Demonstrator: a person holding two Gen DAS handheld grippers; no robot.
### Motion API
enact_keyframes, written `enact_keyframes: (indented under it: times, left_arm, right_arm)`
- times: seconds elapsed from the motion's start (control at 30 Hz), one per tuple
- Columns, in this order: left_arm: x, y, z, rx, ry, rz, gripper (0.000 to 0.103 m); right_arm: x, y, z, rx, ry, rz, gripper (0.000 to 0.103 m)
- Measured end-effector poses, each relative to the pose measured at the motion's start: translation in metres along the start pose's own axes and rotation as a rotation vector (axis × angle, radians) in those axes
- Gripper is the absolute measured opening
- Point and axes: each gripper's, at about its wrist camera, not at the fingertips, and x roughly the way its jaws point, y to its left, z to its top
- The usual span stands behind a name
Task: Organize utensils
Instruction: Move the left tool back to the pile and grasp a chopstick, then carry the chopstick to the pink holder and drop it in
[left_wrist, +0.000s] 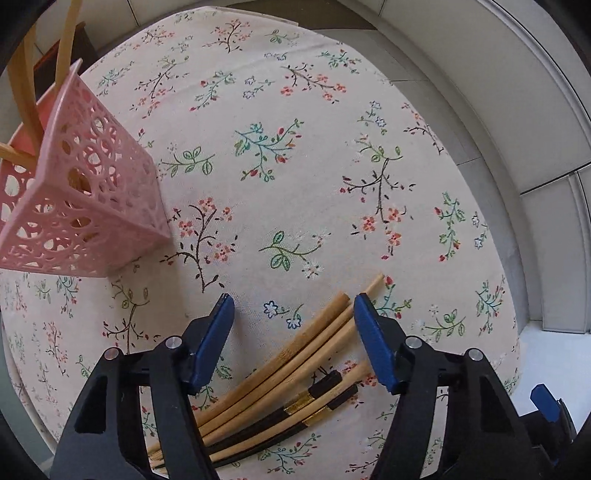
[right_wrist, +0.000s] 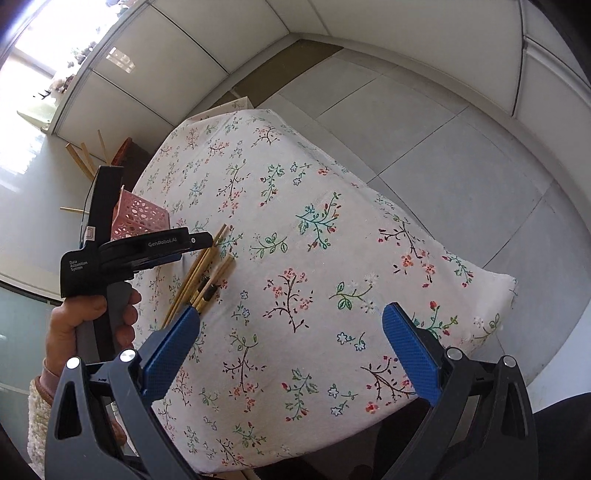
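Floral-clothed table (left_wrist: 295, 166): left hand-held gripper (left_wrist: 293, 314) part-open, empty, straddling chopsticks (left_wrist: 295, 358); next, close; basket (left_wrist: 92, 206) at 10 o'clock.

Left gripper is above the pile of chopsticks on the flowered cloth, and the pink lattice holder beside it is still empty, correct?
Not quite. The pink lattice holder is not empty: the left wrist view shows chopsticks already standing in it. The rest holds: the left gripper is above the pile of chopsticks on the flowered cloth.
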Motion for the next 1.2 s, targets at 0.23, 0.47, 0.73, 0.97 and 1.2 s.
enact_keyframes:
  times: [0.23,0.47,0.73,0.97,1.2]
  left_arm:
    - [0.001,0.015,0.0,-0.053,-0.029,-0.049,0.061]
    - [-0.002,0.023,-0.008,0.028,-0.02,0.044,0.038]
    - [-0.011,0.045,-0.033,0.071,-0.053,0.062,0.013]
    - [-0.043,0.092,-0.064,0.032,-0.123,0.093,0.006]
    - [-0.096,0.113,-0.076,-0.013,-0.23,0.044,0.006]
  right_arm:
    - [0.002,-0.001,0.0,0.001,0.003,-0.008,0.096]
    - [0.008,0.005,0.001,0.002,0.017,-0.023,0.096]
    - [0.034,0.031,0.018,0.063,0.039,-0.023,0.096]
    - [0.088,0.066,0.037,0.129,0.124,-0.057,0.09]
    - [0.129,0.106,0.042,0.043,0.174,-0.154,0.06]
